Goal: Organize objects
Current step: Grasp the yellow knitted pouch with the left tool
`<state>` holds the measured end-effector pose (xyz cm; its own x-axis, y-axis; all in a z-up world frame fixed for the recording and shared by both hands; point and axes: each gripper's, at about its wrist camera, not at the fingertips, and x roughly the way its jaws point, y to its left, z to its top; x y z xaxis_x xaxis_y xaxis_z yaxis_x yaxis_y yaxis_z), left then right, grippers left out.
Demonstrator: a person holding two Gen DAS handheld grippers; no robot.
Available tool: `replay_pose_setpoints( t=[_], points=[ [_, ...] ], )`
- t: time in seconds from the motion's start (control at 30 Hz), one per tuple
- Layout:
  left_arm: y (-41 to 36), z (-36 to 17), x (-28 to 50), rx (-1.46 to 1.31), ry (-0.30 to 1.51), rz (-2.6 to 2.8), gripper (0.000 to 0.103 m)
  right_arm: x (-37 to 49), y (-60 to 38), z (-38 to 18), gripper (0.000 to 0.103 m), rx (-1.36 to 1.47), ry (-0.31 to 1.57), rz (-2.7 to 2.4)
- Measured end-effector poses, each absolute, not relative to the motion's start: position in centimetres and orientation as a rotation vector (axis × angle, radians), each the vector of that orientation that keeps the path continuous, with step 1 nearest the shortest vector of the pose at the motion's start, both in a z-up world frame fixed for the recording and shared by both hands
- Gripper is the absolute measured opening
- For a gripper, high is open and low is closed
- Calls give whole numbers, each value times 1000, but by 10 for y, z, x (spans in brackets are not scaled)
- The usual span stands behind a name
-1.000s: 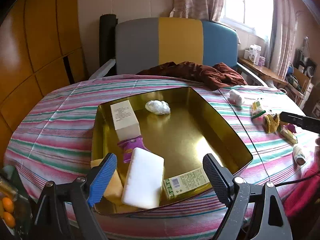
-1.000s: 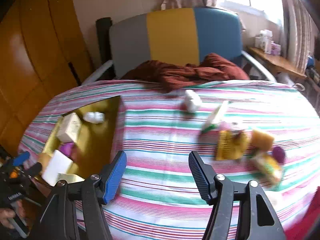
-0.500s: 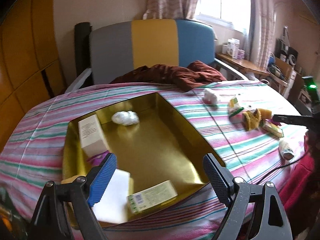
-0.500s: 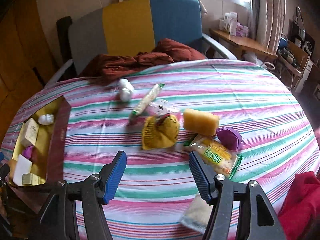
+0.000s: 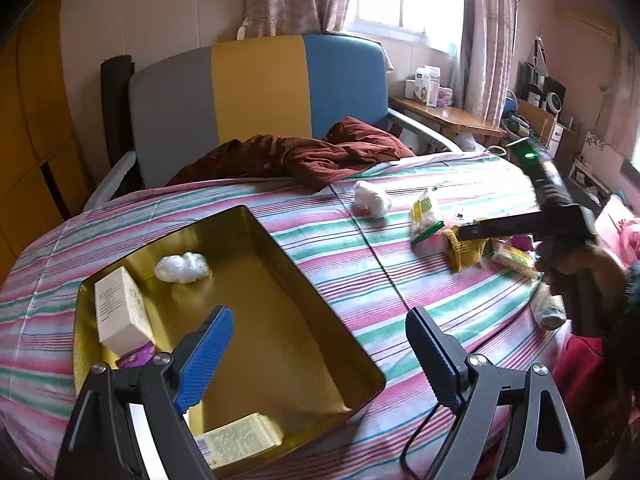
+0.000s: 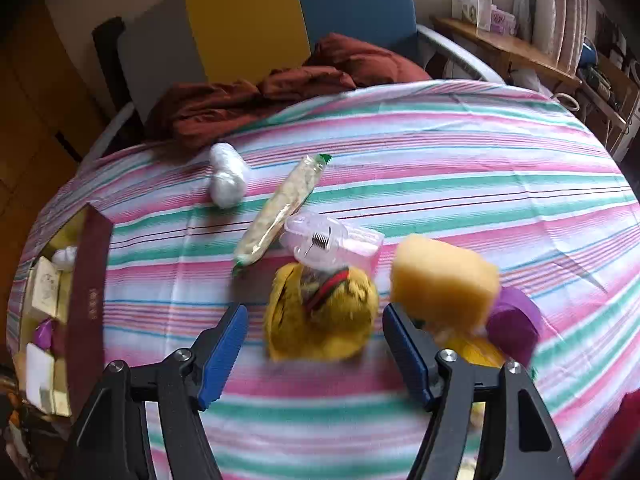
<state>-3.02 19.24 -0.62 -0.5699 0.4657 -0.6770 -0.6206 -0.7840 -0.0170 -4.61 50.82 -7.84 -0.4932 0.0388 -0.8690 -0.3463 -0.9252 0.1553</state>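
Note:
A gold tin tray point(image 5: 360, 364) lies on the striped table and holds a cream box point(image 5: 120, 308), a white wad point(image 5: 182, 268), a purple item and a yellowish carton point(image 5: 240, 440). My left gripper point(image 5: 320, 356) hovers open over the tray's near right corner, with nothing between its fingers. My right gripper point(image 6: 316, 354) points down at a yellow mesh pouch point(image 6: 320, 316). Its jaws are opening and the pouch lies just beyond the tips, untouched. Around it lie a yellow sponge point(image 6: 444, 280), a purple item point(image 6: 514, 328), a clear clip point(image 6: 332, 240), a long snack packet point(image 6: 280, 208) and a white wad point(image 6: 228, 180).
A chair with a grey, yellow and blue back point(image 5: 260, 96) stands behind the table, and a maroon cloth point(image 5: 312, 156) spills onto the far edge. A hand point(image 5: 580, 268) holds the right gripper at the right of the left wrist view. Red fabric point(image 5: 580, 364) lies near the front right.
The right gripper has dropped toward the yellow pouch cluster, which now fills its view, and its jaws have widened. The left gripper has swung right, so the tray sits further left.

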Motion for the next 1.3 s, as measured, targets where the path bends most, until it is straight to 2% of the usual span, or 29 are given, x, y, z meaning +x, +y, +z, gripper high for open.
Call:
replay_pose_setpoints(
  t=[0.1,0.13,0.17,0.23,0.3,0.5,0.67,0.8,0.97,1.0,1.07,1.3],
  points=[
    [203,-7,-34,-922,292,2306,88,-55,511,-90,70,-1456,403,2475],
    [206,-7,-35,-924,290,2300,88,-56,511,-91,66,-1470,393,2485],
    [210,-7,-36,-926,287,2291,88,-55,510,-91,54,-1479,386,2500],
    [217,-8,-39,-936,280,2273,88,-51,504,-88,47,-1482,333,2531],
    [223,-9,-41,-945,269,2256,88,-47,503,-85,37,-1493,360,2564],
    [238,-13,-43,-974,253,2209,88,-38,485,-77,33,-1562,398,2685],
    [250,-23,-44,-1017,261,2162,88,-38,458,-74,33,-1707,421,2841],
    [263,-33,-45,-1052,283,2130,88,-40,446,-80,40,-1807,390,2835],
    [280,-41,-46,-1091,275,2083,88,-31,459,-69,52,-1709,504,2875],
    [284,-42,-46,-1091,279,2076,88,-29,464,-65,58,-1665,536,2887],
    [294,-46,-47,-1104,285,2060,88,-29,471,-63,63,-1631,575,2874],
    [329,-62,-51,-1183,257,1986,88,-29,502,-62,63,-1528,744,2772]
  ],
)
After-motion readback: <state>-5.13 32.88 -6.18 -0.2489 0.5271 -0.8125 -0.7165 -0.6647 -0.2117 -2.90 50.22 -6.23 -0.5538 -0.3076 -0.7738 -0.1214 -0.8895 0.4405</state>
